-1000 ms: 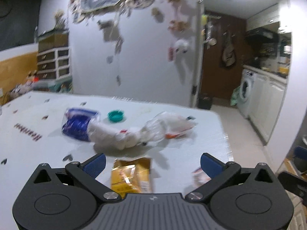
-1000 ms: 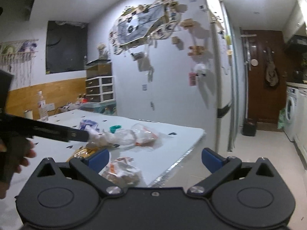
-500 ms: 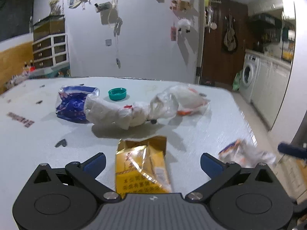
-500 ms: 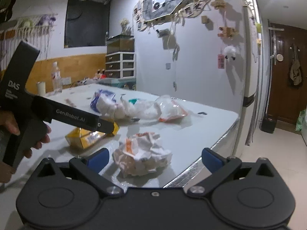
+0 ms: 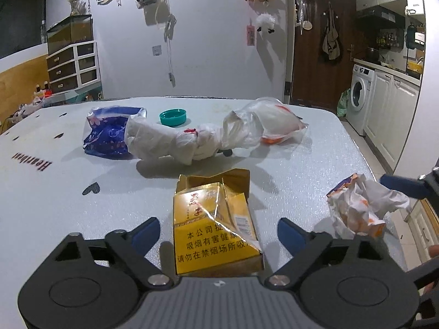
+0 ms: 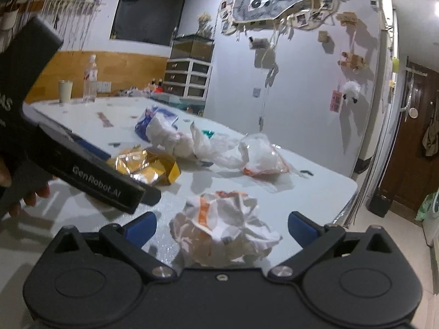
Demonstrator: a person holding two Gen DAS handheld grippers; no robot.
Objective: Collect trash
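Note:
A crushed yellow cigarette pack [image 5: 216,224] lies on the white table [image 5: 55,205], between the blue fingertips of my left gripper [image 5: 218,233]. Those jaws are closing, but the pads stand clear of the pack on both sides. In the right wrist view the same pack [image 6: 148,167] shows beyond the left gripper's black body [image 6: 96,181]. A crumpled white and orange paper wrapper [image 6: 222,227] sits between the fingers of my right gripper [image 6: 221,226], which is open with small gaps on either side. That wrapper [image 5: 354,208] is near the table's right edge.
Farther back lie a blue wrapper [image 5: 107,134], knotted white plastic bags [image 5: 175,139], a clear bag with orange inside [image 5: 274,123] and a teal lid [image 5: 173,117]. A bottle [image 6: 90,79] and a cup [image 6: 65,91] stand at the far side. The floor drops off right.
Both grippers came down and forward over the table. The yellow pack now lies between the left fingers, which have narrowed slightly. The crumpled wrapper now lies between the right fingers.

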